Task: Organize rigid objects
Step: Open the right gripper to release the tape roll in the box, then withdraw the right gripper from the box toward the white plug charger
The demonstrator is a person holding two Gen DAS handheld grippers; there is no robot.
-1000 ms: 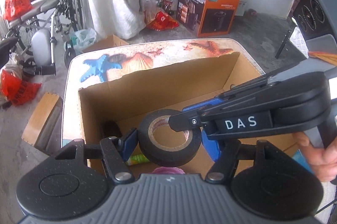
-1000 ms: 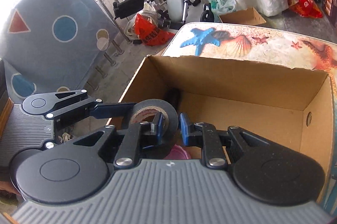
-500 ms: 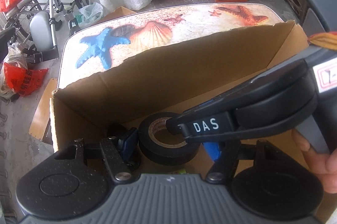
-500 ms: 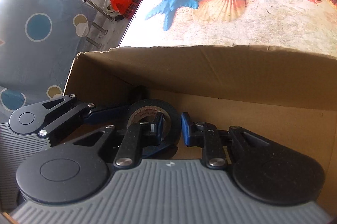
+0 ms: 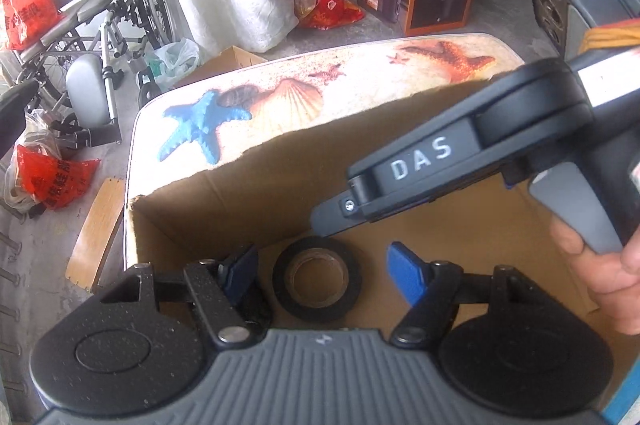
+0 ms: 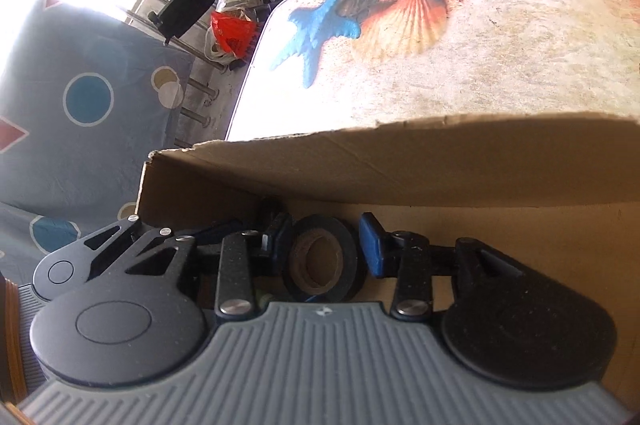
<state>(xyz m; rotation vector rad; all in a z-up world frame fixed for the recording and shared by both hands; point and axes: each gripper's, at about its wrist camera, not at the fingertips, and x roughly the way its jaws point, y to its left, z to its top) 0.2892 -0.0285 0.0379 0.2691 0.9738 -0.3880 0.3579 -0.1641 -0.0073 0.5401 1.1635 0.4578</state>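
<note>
Both the left tool (image 5: 320, 271) and right tool (image 6: 322, 249) are opening around the loose tape roll (image 5: 317, 283) in the cardboard box (image 5: 240, 197).

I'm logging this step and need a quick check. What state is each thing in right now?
Tape roll: lying in the box, free of both grippers.
Cardboard box: open-topped, on the table.
Left gripper: jaws opening, pads clear of the roll.
Right gripper: jaws opening, roll between them, untouched.
</note>
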